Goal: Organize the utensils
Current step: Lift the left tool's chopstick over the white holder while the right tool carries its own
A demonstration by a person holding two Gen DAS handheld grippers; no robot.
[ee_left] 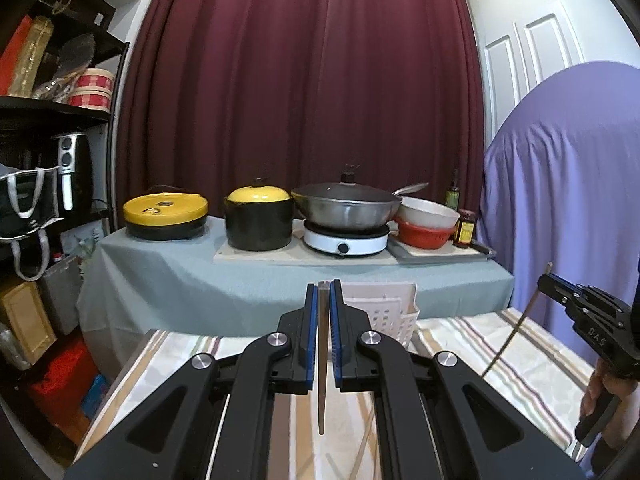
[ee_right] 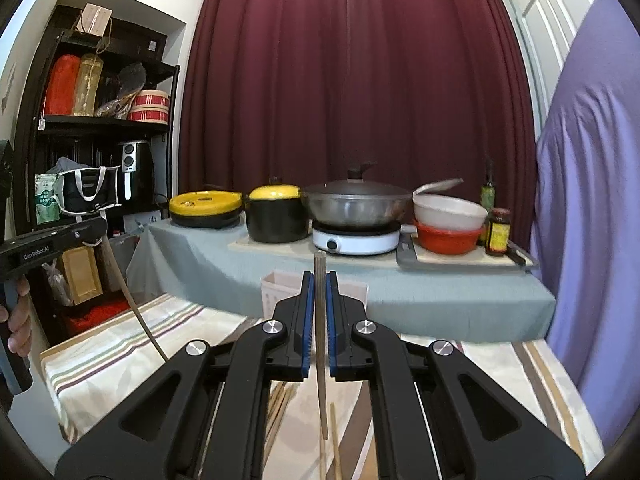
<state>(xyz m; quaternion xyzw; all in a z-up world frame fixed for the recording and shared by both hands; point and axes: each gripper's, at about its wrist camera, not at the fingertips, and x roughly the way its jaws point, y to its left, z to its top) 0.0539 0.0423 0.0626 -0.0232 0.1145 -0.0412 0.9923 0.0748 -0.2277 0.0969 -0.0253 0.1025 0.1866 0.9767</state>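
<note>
My left gripper [ee_left: 324,292] is shut on a wooden chopstick [ee_left: 322,380] that hangs point down above the striped cloth [ee_left: 520,360]. My right gripper [ee_right: 319,280] is shut on another chopstick [ee_right: 320,360], also held upright. Each gripper shows in the other's view: the right one [ee_left: 546,280] with its chopstick [ee_left: 516,328] at the right edge, the left one [ee_right: 100,226] with its chopstick [ee_right: 132,304] at the left edge. A white perforated utensil basket [ee_left: 384,312] stands just beyond the left gripper; it also shows behind the right gripper [ee_right: 276,292]. Several loose chopsticks [ee_right: 280,408] lie on the cloth below.
Behind stands a grey-covered table [ee_left: 200,280] with a yellow-lidded pan [ee_left: 166,216], a black pot [ee_left: 258,216], a wok on a hotplate [ee_left: 346,216], stacked bowls [ee_left: 428,220] and sauce bottles [ee_left: 464,228]. A black shelf unit [ee_left: 48,120] is at left, a purple-draped object [ee_left: 568,200] at right.
</note>
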